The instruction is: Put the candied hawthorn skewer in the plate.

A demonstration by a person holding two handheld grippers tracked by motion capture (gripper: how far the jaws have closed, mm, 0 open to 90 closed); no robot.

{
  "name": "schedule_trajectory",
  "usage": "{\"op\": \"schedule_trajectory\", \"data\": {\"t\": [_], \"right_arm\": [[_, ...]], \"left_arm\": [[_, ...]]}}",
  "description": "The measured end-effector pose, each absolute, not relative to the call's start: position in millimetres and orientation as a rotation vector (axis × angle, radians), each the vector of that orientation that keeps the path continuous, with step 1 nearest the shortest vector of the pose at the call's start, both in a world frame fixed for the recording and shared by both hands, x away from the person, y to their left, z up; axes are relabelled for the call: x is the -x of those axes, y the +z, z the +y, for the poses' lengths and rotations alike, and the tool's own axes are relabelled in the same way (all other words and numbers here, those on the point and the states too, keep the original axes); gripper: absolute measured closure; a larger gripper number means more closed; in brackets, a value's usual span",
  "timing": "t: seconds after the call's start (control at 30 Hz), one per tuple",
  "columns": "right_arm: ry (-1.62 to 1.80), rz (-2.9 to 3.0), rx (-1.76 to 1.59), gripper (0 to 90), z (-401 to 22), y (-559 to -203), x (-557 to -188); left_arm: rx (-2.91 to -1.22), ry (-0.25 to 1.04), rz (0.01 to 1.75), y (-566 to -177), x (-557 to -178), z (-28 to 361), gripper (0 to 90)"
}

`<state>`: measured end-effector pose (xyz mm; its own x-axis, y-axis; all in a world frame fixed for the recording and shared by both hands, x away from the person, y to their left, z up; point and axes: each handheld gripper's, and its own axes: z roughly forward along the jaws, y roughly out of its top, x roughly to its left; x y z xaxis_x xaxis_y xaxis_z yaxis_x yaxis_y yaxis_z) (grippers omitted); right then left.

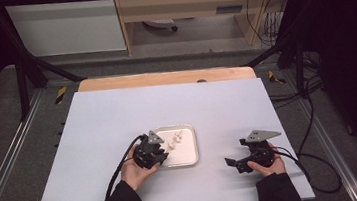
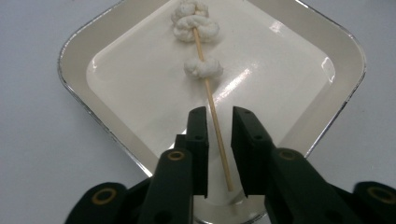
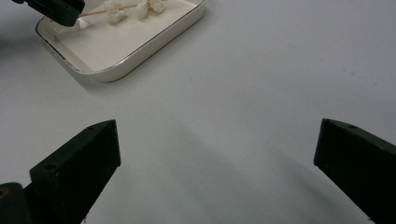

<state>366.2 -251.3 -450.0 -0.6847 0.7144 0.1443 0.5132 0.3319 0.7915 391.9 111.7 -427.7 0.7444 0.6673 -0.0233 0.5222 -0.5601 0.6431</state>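
Note:
A thin wooden skewer (image 2: pixel 212 107) lies in a white square tray (image 2: pixel 74 46), with three white dough-like lumps (image 2: pixel 203 67) threaded on its far half. My left gripper (image 2: pixel 219 116) straddles the bare near end of the skewer. Its jaws stand a little apart, with a gap between each pad and the stick. From above, that gripper (image 1: pixel 159 155) sits at the tray's (image 1: pixel 192 154) left edge, beside the skewer (image 1: pixel 176 140). My right gripper (image 1: pixel 233 166) hovers to the tray's right, jaws wide open (image 3: pixel 217 135) with only bare table between them.
The tray (image 3: pixel 140 51) sits near the front middle of a white tabletop (image 1: pixel 118 117). A wooden strip (image 1: pixel 164 78) runs along the far edge. Black frame bars (image 1: pixel 27 66) and cables (image 1: pixel 314 116) flank the table.

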Motion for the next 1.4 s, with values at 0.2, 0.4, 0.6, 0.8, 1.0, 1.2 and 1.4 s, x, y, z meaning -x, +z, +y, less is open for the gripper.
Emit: {"op": "schedule_trajectory", "data": {"t": [0.2,0.4,0.6,0.8,1.0,1.2,1.4], "right_arm": [[1.269,2.365,-1.114,1.0,-251.6,-449.9,-366.3],[1.271,2.364,-1.123,0.8,-251.8,-449.4,-366.1],[1.269,2.361,-1.121,0.8,-252.3,-449.1,-366.2],[1.273,2.356,-1.133,0.7,-252.2,-448.8,-365.8],[1.270,2.361,-1.132,0.7,-252.1,-449.0,-365.7],[1.269,2.367,-1.133,0.7,-251.2,-450.2,-365.4],[1.272,2.370,-1.136,0.7,-251.0,-450.3,-365.1]], "left_arm": [[-2.287,0.302,0.866,-420.5,-388.9,119.9,51.7],[-2.280,0.314,0.861,-413.4,-384.9,136.6,30.6],[-2.247,0.317,0.871,-411.1,-380.2,161.0,19.3],[-2.206,0.352,0.913,-416.8,-371.7,191.9,11.5],[-2.157,0.355,0.966,-429.0,-362.8,225.2,9.4],[-2.121,0.387,1.009,-441.2,-357.1,249.0,8.0],[-2.079,0.386,1.022,-447.9,-353.2,263.8,7.4]]}}
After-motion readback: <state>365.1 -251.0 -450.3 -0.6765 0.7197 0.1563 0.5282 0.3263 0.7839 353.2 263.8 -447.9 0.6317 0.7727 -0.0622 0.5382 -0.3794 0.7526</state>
